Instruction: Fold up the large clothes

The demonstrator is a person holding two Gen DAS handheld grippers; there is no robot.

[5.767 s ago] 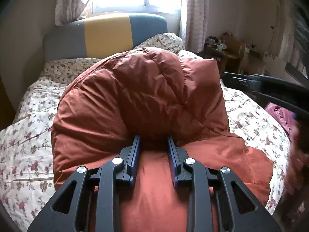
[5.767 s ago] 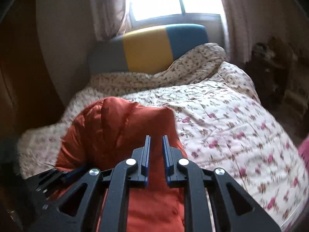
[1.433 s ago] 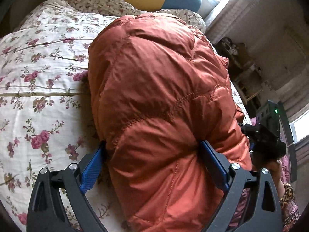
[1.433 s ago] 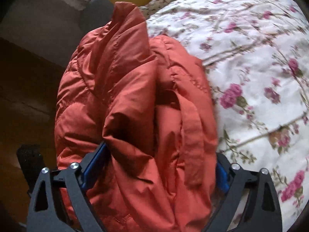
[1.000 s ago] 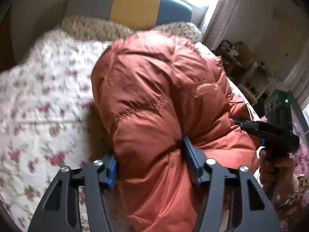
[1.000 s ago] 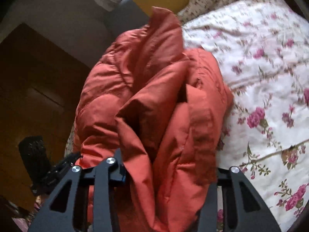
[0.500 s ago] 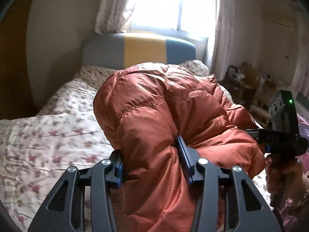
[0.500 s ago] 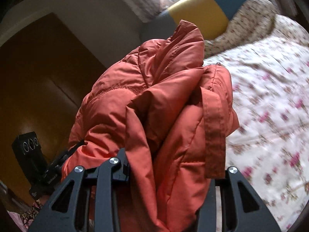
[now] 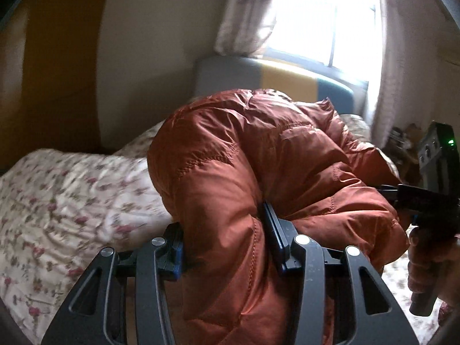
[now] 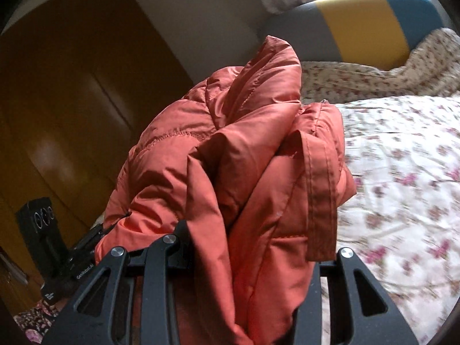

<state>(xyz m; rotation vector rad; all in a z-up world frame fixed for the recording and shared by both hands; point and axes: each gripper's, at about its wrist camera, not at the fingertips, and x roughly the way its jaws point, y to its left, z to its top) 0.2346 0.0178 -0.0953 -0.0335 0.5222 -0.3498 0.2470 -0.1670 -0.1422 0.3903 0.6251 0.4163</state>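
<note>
Left gripper point(image 9: 227, 243): jaws clamped on padded fabric | Right gripper point(image 10: 253, 247): jaws spread wide, gripping bulk | both level, side by side

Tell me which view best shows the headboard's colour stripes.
The right wrist view: the headboard shows grey, yellow and blue bands, sharp and unblocked. In the left wrist view it is washed out by the window and partly hidden behind the jacket.

A bright window point(image 9: 322, 14) with pale curtains lights a grey-yellow-blue padded headboard point(image 10: 365, 26), floral quilted bedspread point(image 10: 402, 172) and brown wooden wardrobe point(image 10: 63, 100).
</note>
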